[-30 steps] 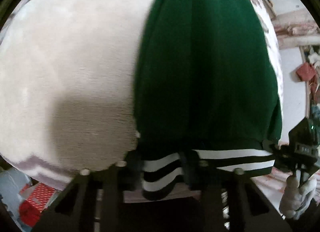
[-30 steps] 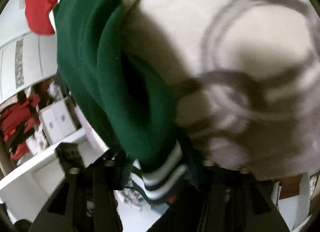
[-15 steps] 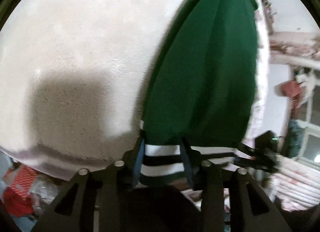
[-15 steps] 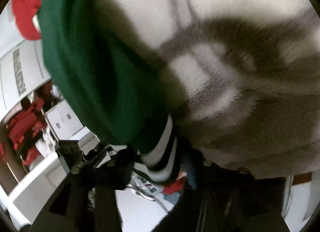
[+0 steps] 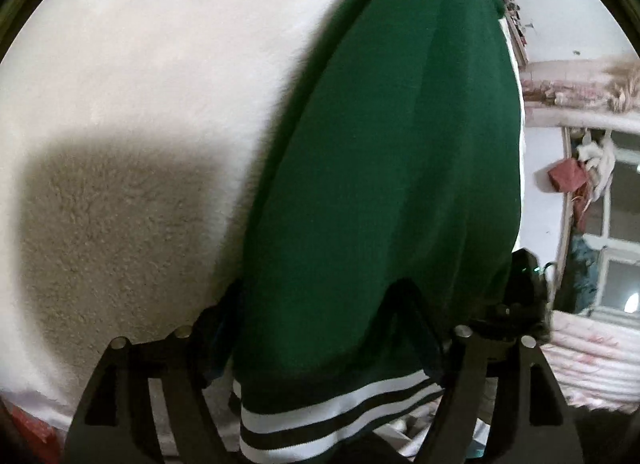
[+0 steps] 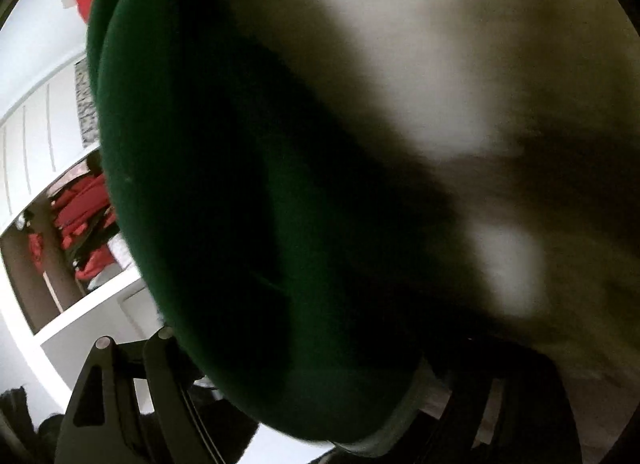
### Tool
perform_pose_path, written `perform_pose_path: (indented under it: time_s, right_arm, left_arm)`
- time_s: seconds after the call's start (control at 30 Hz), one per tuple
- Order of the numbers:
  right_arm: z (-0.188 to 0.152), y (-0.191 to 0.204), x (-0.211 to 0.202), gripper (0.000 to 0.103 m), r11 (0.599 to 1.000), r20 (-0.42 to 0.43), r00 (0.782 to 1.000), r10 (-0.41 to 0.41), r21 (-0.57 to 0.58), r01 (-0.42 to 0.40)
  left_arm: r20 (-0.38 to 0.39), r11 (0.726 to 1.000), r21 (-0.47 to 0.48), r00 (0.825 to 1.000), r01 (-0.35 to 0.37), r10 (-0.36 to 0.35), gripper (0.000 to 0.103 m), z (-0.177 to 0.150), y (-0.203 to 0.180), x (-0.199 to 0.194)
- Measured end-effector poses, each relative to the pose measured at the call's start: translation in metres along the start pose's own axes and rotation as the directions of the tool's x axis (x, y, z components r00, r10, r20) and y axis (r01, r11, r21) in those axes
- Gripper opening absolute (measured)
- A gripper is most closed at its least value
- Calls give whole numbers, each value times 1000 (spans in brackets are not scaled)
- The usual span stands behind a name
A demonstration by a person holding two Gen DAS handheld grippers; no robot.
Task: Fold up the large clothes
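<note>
Now one green garment [image 5: 384,192] hangs between both tools, over a cream fleece blanket [image 5: 132,76] that spreads beyond the fingers. Between the two fingers of the left gripper [image 5: 320,348] sits the striped hem [image 5: 332,404], with two white stripes showing; its fingers look spread, and I cannot tell whether they pinch the cloth. Cloth also covers the right gripper [image 6: 304,384], whose grip I cannot tell either. One window [image 5: 616,264] lies right of the left fingers.
</note>
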State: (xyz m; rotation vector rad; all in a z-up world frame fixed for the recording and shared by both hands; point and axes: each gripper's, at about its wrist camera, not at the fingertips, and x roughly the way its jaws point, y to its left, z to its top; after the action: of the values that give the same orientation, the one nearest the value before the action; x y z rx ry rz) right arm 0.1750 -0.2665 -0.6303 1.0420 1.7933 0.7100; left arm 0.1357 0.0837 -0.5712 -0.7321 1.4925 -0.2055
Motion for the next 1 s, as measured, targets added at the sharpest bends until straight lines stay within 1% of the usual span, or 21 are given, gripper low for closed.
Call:
perform_pose_path:
  time_s: [0.03,0.07,0.1,0.13,0.17,0.27,0.33,0.4,0.43,0.5,0.53,0.57,0.63,0.7,0.77,0.8,0.83,0.9,0.93,1.0]
  right_arm:
    - [0,3,3,81,1000,6,1000,-9,-3,9]
    - [-2,8,6,49,1000,9,1000,-9,-3,9]
    - [-3,10,6,43,1000,13,1000,-7,8,7]
    - [-4,12,5,40,1000,25,1000,-11,24,10]
    - [-8,14,2,34,999,39,999,-15,39,14]
    - [-25,27,-13,27,998,71,997,8,69,-13]
    - [-36,43,-24,26,997,84,996,26,65,-32]
    - [-43,69,-40,25,998,95,995,38,40,-42]
    - [-45,83,-49,25,998,103,994,48,29,-51]
    - [-43,110,-65,25,998,113,991,69,-3,-69]
    - [-40,123,-73,25,997,121,990,76,-16,-74]
    - [-37,135,-85,25,996,127,988,89,-36,-85]
    - [-25,163,-108,24,993,149,983,108,-70,-99]
    - [-2,195,-129,24,989,175,978,116,-107,-98]
    - [35,224,-145,24,988,209,973,101,-137,-73]
    - [59,236,-152,24,988,227,969,95,-138,-64]
    - [82,259,-150,24,989,242,966,88,-137,-56]
    - [140,281,-158,24,990,269,961,63,-135,-27]
    - [167,290,-156,24,992,275,960,61,-125,-27]
    - [223,297,-159,24,995,278,959,55,-101,-28]
  left_arm:
    - [48,998,36,998,-41,39,64,-4,-8,-5]
    - [82,994,68,994,-81,75,50,-7,-15,-8]
    - [103,988,100,989,-119,108,42,-11,-23,-12]
    - [111,983,112,985,-144,132,30,-14,-27,-17]
    - [111,986,106,987,-131,119,25,-15,-30,-25]
    - [90,996,70,994,-63,57,21,-20,-41,-47]
    - [80,998,51,996,-31,27,21,-18,-48,-67]
    - [82,1000,27,997,12,-15,21,-12,-53,-92]
    - [80,999,9,996,38,-39,21,-4,-58,-104]
    - [111,995,-11,989,94,-92,21,15,-68,-120]
    - [133,991,-20,983,129,-125,21,32,-79,-130]
    - [148,987,-23,977,158,-152,21,47,-82,-136]
    - [200,975,-11,956,222,-215,21,85,-102,-148]
    - [234,972,20,944,233,-231,21,123,-124,-148]
    - [270,969,60,930,240,-247,21,177,-155,-140]
    - [279,969,64,928,239,-247,21,188,-157,-139]
    - [289,964,72,920,255,-264,21,214,-165,-134]
    - [308,964,90,914,249,-264,21,257,-172,-124]
    - [306,962,94,912,258,-275,21,275,-173,-117]
    - [306,959,85,909,269,-282,21,313,-171,-101]
